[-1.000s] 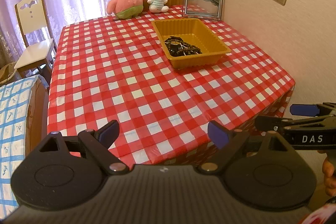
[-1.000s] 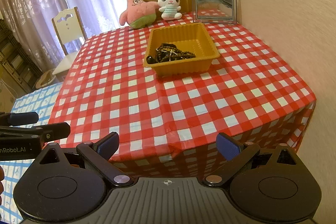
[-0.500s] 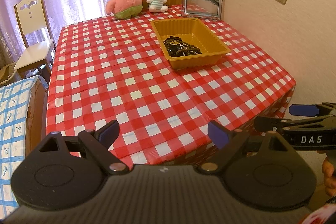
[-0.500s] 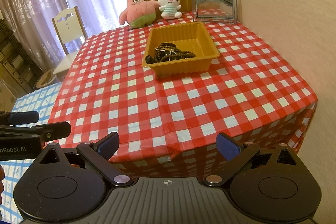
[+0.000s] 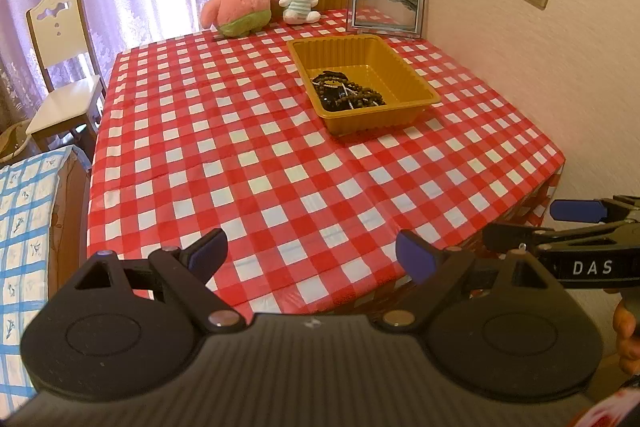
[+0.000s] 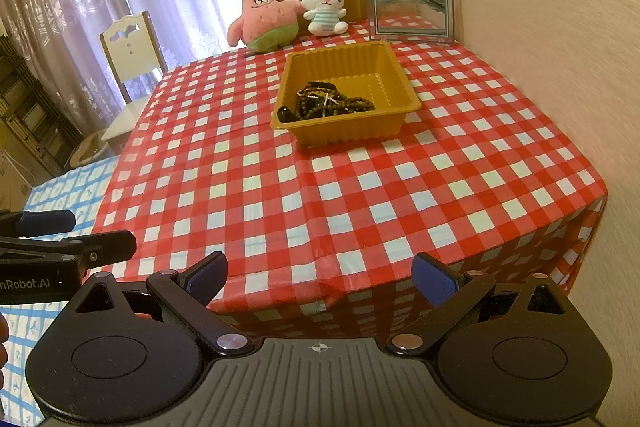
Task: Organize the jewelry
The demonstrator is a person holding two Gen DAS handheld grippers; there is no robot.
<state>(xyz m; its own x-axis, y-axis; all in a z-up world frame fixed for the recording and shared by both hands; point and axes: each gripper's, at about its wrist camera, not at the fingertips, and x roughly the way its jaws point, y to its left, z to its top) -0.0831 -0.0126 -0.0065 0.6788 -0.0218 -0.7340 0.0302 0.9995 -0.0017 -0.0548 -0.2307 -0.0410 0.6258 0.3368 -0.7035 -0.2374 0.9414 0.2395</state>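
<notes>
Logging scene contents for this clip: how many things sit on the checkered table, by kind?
Plush toys: 2, pink star and white bunny
Picture frame: 1
Yellow tray: 1, holding a tangled pile of beaded jewelry, pieces not countable
Total: 4, plus the jewelry pile

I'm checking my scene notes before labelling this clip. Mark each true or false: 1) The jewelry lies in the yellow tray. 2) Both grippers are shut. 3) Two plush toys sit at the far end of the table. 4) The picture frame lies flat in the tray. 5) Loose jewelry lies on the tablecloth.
1) True: the jewelry is heaped in the yellow tray.
2) False: the left gripper and right gripper are both open and hold nothing.
3) True: the pink star plush and white bunny plush.
4) False: the picture frame stands upright behind the tray.
5) False: none shows on the tablecloth.
</notes>
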